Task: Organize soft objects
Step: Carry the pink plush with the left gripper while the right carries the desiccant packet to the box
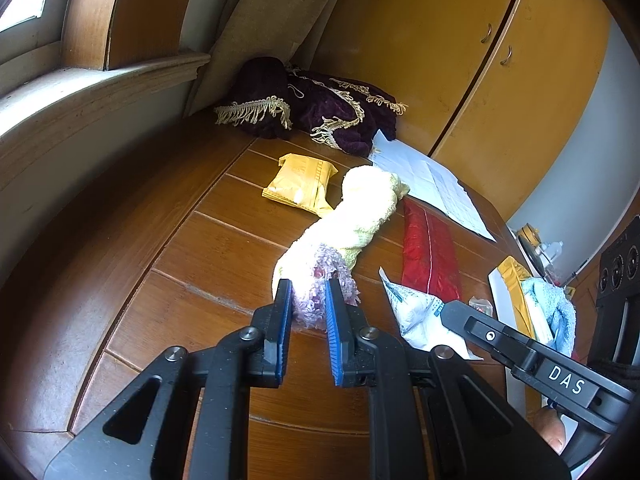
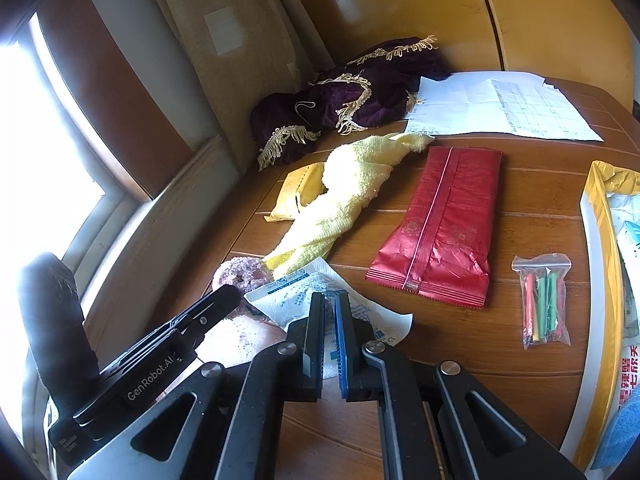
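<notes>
— What have your grippers got?

— My left gripper point(image 1: 307, 290) is clamped on the fuzzy puff point(image 1: 320, 280), centre of frame, touching the towel point(image 1: 352, 216). My right gripper point(image 2: 329, 303) pinches the white packet point(image 2: 304, 296), bottom centre.

— How will they handle?

— I'd guess light and squashy. The puff compresses, so grip its middle; the packet looks crinkly and slippery, so hold past the edge.

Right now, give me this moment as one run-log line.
left gripper: shut on purple fuzzy item | right gripper: shut on white packet | yellow towel: on table, untouched
</notes>
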{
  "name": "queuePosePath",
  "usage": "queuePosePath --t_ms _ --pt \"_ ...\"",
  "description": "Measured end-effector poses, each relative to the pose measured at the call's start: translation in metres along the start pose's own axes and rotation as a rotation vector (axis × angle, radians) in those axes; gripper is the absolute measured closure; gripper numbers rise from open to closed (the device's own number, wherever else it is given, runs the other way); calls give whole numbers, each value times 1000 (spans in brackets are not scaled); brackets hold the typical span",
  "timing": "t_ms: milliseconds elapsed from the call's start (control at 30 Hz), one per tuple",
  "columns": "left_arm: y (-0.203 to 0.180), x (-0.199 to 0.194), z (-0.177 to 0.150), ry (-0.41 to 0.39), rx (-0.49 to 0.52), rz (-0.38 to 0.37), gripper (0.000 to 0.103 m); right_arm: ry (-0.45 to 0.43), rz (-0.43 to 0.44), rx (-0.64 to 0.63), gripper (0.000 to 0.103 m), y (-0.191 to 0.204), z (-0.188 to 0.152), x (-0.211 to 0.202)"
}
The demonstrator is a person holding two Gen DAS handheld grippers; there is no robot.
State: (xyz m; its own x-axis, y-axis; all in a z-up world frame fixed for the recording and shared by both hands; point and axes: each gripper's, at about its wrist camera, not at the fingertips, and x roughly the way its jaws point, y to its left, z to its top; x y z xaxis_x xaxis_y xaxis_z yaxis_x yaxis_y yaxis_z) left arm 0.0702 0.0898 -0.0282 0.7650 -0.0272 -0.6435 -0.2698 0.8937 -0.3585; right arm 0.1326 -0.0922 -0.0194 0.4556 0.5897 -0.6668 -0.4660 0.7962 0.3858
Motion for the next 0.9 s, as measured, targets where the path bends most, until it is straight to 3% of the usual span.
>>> queuePosePath --t_ms 300,433,567,900 --pt "0 -6 -2 -28 -11 10 90 -14 10 0 98 -2 -8 -21" --pt "-8 -14 -9 -17 -23 -29 90 -32 28 8 98 -6 -14 -46" --pt "-37 -22 -18 28 33 -117 90 -94 24 18 98 -15 -23 -86" --pt "-117 -42 -40 123 210 -327 90 -178 -106 137 98 -60 -60 -158"
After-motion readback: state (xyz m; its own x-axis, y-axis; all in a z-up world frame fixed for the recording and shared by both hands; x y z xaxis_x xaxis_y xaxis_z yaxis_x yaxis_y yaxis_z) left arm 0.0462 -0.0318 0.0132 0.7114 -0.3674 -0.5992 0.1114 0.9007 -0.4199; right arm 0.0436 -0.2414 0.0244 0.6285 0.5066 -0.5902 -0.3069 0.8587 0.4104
